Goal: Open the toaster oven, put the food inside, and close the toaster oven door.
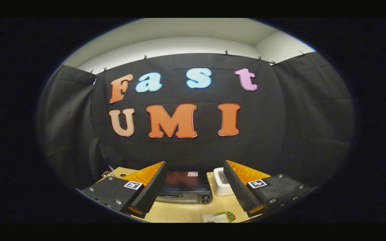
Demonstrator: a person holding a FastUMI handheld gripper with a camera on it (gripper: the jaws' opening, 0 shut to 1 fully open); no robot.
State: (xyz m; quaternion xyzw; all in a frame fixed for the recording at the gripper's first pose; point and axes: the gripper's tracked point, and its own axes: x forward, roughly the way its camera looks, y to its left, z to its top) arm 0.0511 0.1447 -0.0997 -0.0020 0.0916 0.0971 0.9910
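My gripper (194,182) is held high above a light wooden table (179,212), its fingers spread wide apart with nothing between them. Below and just ahead of the fingers sits the toaster oven (186,188), dark on top with a silver front and knobs; its door looks shut. Nearer to me, below the gap between the fingers, lies a piece of food with a green part (226,216) on a small pale tray (213,218).
A white boxy item (220,182) stands on the table just right of the toaster oven, partly behind my right finger. Black cloth walls close the booth behind and on both sides. A small metal object (107,173) lies near the table's far left corner.
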